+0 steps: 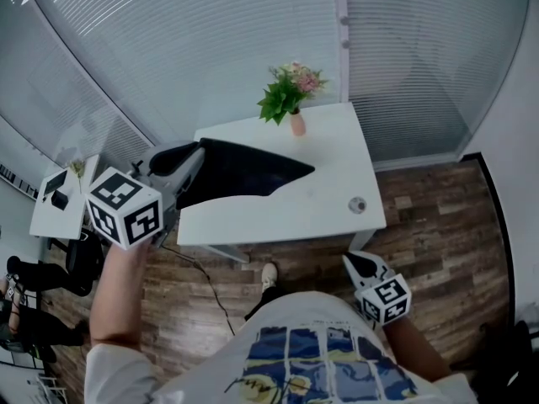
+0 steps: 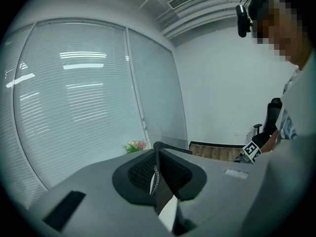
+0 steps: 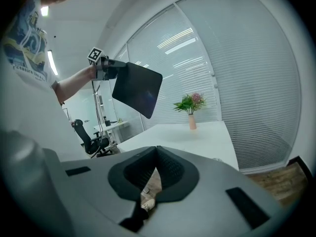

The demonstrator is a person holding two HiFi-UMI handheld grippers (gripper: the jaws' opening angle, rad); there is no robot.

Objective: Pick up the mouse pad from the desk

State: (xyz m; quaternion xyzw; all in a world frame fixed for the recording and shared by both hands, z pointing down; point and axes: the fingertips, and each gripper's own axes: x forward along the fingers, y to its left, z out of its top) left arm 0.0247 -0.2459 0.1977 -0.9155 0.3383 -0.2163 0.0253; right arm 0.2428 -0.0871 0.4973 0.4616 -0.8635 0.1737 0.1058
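My left tongs (image 1: pixel 192 165) are clenched on the one black mouse pad (image 1: pixel 240 173), gripping it by its edge at 9 o'clock. The pad is off the white desk (image 1: pixel 328 192) and hangs over the desk's left half. In the left gripper view its thin edge runs straight up between my jaws. My right tongs (image 1: pixel 362 263) hang low at 5 o'clock of the desk, off its near corner. Their jaws are pressed together on nothing.

Around the pad, in the head view:
- One vase (image 1: pixel 297 124) with pink flowers and green leaves (image 1: pixel 289 87) stands at 1 o'clock of the pad, near the desk's far edge and apart from the pad.
- One round grommet (image 1: pixel 357 204) sits in the desktop at 4 o'clock.
- A second, smaller desk (image 1: pixel 59 209) stands at 9 o'clock, with one black office chair (image 1: pixel 80 263) beside it.
- One cable (image 1: pixel 202 280) trails over the wood floor (image 1: pixel 438 217) at 6 o'clock.
- Window blinds (image 1: pixel 210 40) fill the wall at 12 o'clock.

That makes two desks and two tongs.
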